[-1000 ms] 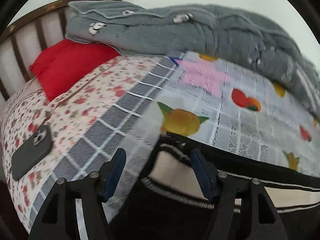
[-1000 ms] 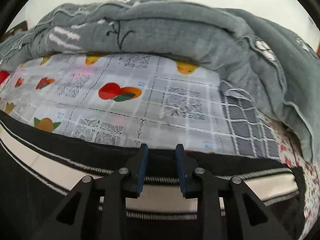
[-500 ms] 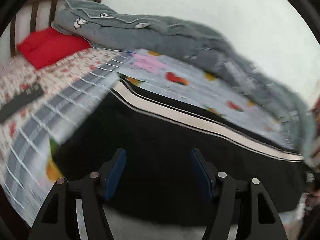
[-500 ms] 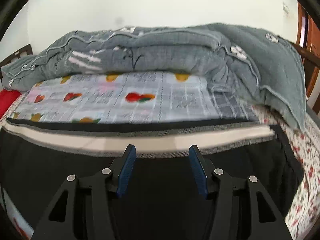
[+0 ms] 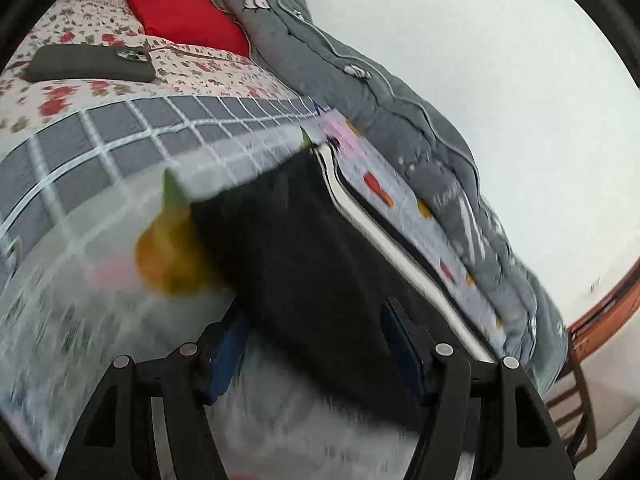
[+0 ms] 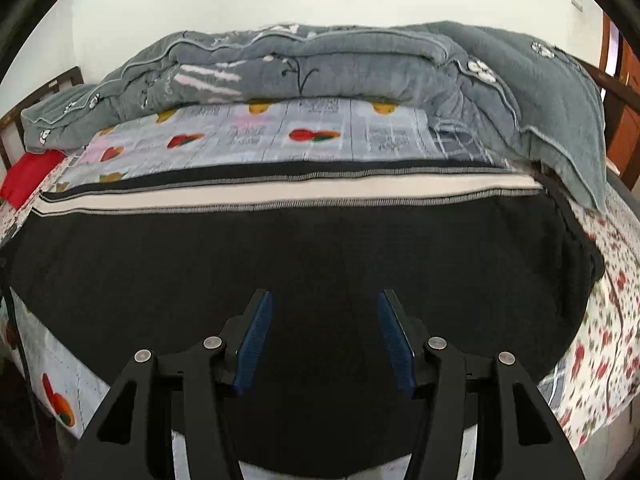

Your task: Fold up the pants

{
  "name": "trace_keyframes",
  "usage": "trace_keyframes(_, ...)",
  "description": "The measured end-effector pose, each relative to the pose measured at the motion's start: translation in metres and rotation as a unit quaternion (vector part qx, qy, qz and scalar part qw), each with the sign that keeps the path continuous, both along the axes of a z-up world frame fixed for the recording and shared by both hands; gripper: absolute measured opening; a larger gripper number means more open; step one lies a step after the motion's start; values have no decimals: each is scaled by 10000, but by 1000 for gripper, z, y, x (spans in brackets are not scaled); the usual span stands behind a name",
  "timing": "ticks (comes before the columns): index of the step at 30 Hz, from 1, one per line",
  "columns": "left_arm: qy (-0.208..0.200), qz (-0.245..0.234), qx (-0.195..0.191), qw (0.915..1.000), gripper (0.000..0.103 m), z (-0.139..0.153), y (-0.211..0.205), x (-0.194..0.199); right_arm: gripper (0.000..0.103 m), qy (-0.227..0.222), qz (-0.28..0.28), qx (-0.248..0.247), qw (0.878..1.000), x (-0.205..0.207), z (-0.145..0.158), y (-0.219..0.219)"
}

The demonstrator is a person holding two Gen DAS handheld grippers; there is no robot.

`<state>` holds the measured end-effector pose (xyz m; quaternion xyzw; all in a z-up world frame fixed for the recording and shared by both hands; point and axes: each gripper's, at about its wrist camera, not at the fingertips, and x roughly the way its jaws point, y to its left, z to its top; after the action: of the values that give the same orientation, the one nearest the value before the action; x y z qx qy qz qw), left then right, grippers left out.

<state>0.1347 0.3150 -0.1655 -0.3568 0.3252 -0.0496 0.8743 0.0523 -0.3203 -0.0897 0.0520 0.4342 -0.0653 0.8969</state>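
Black pants (image 6: 300, 248) with a white side stripe (image 6: 280, 196) lie flat across the bed, stripe along the far edge. My right gripper (image 6: 324, 340) is open and empty, hovering over the near part of the black cloth. In the left wrist view the pants (image 5: 304, 248) run away diagonally, stripe (image 5: 384, 236) on the right side. My left gripper (image 5: 316, 356) is open at the near end of the pants, with the cloth's near corner between the fingers; the view is blurred and I cannot tell if it touches.
A rolled grey quilt (image 6: 340, 64) lies along the far side of the bed by the wall. A red pillow (image 5: 180, 8) and a dark phone (image 5: 88, 63) lie on the floral sheet (image 5: 80, 96). A fruit-print cover (image 6: 280, 136) lies under the pants.
Both grippers pulled back from the striped far edge toward the near side. The right gripper opened, releasing the cloth. The left gripper swung left and turned, now at the pants' near corner.
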Motion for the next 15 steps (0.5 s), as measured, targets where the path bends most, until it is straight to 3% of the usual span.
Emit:
trace_keyframes(3, 77, 186, -86, 9998, 56, 0, 6, 22, 54, 54, -31, 32, 10000, -6, -2, 4)
trace_keyframes(5, 285, 653, 94, 9974, 22, 0, 11, 27, 54, 69, -37, 62, 10000, -11, -2, 8)
trace_keyframes(6, 403, 936, 173, 9946, 13, -1, 16, 27, 54, 71, -35, 45, 10000, -13, -2, 9)
trace_keyframes(8, 397, 963, -87, 9945, 13, -4, 20, 28, 54, 39, -8, -52, 10000, -22, 0, 10)
trace_keyframes(9, 389, 998, -31, 9942, 13, 0, 18, 28, 54, 15, 8, -99, 9999, -26, 2, 10)
trace_keyframes(15, 137, 1089, 1510, 9824, 12, 64, -37, 29, 54, -209, 23, -227, 9995, -44, 10, -5)
